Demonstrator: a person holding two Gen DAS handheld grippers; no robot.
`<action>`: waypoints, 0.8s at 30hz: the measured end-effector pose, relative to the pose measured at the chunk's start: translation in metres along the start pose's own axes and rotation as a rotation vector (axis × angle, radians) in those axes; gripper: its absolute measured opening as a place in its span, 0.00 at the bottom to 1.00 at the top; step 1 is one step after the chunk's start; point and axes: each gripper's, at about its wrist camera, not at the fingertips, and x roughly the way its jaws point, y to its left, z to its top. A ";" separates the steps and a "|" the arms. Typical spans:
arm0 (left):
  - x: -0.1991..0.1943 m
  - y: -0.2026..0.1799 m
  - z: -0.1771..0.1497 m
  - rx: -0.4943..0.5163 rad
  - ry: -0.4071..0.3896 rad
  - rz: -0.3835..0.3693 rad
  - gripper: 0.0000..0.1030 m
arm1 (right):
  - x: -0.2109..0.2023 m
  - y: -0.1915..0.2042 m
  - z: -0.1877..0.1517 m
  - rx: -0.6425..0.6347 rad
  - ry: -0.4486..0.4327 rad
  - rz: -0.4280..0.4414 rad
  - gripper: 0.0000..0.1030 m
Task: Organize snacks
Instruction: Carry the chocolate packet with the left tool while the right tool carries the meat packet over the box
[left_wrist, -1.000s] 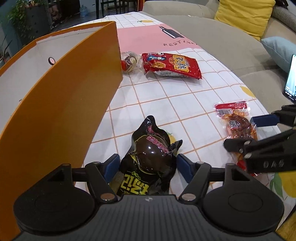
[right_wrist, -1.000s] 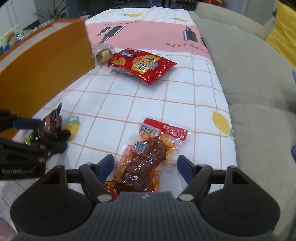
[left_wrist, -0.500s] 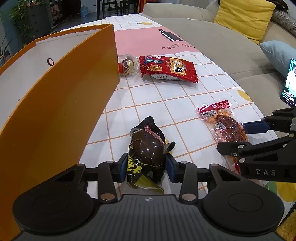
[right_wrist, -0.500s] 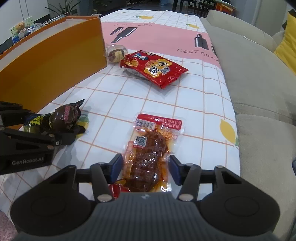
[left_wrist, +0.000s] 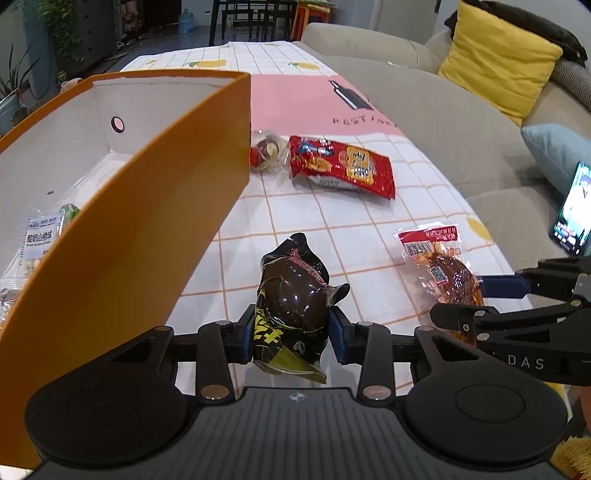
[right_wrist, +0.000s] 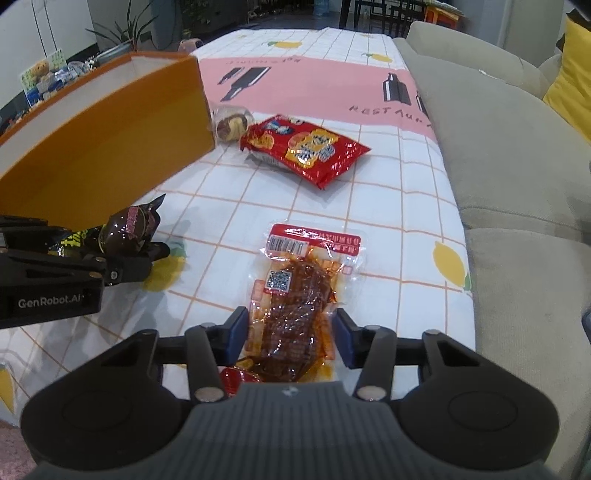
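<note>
Now we hold two slick, crinkly packs: the left gripper (left_wrist: 291, 332) has just closed on the dark foil snack (left_wrist: 293, 306) at lower centre, the right gripper (right_wrist: 290, 330) on the soft clear meat pouch (right_wrist: 299, 295). Both are light; we should pinch mid-body, gently.

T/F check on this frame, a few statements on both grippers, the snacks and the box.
1. The left gripper is closed on the dark brown snack pack. True.
2. The right gripper holds the red chip bag. False: its pads press the clear meat pack; the chip bag lies farther up the table.
3. The orange box is empty. False: snack packets lie inside.
4. A small round wrapped snack lies beside the box corner. True.
5. The tablecloth is plain white. False: it has an orange grid, lemons and a pink band.
</note>
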 end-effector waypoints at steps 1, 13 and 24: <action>-0.002 0.000 0.001 -0.007 -0.005 -0.003 0.42 | -0.003 0.000 0.000 0.004 -0.005 0.003 0.46; -0.035 -0.001 0.019 -0.064 -0.085 -0.030 0.42 | -0.043 0.003 0.010 0.041 -0.106 0.052 0.45; -0.079 0.012 0.037 -0.135 -0.182 -0.029 0.42 | -0.084 0.018 0.029 0.025 -0.231 0.102 0.45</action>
